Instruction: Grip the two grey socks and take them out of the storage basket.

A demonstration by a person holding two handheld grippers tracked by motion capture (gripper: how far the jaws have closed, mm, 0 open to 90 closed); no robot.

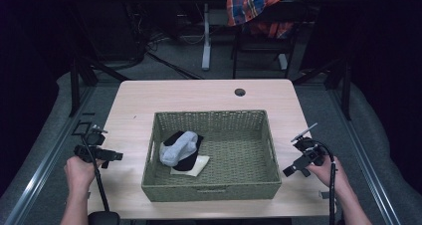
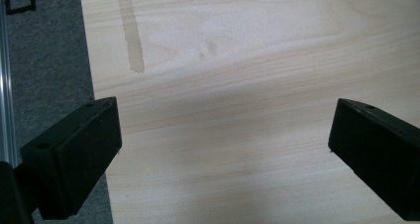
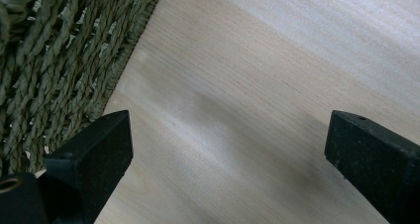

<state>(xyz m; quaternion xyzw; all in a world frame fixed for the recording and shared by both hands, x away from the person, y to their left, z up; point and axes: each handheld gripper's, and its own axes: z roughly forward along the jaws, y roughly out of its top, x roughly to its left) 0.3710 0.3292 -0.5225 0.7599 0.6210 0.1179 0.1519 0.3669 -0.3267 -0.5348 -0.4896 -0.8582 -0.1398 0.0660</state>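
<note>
Broadly, the wooden table [image 1: 134, 105] carries one big thing — a woven green basket [image 1: 214, 190] set in the middle, long side running left to right across the person's front. Both hands sit outside it, one at each short end, over bare wood.

Inside the basket, the socks lie bunched in its left half: a grey-white sock [image 1: 178, 148] draped over a black sock [image 1: 184, 158], with a cream sock [image 1: 195, 166] flat beneath them toward the near wall. The pile's long axis seems to run diagonally, from the far left down to the near middle.

That puts the pile to the right of the left gripper [image 1: 102, 153], just past the basket's left wall, while the right gripper [image 1: 293, 168] has most of the basket floor between it and them. So the left hand is the nearer one, by my judgement, and a reach would go up over the rim and down.

Each gripper holds nothing — in the left gripper view and the right gripper view alike, the black jaws stand wide apart over plain wood, the basket's weave [image 3: 59, 60] just beside the right one.
</note>
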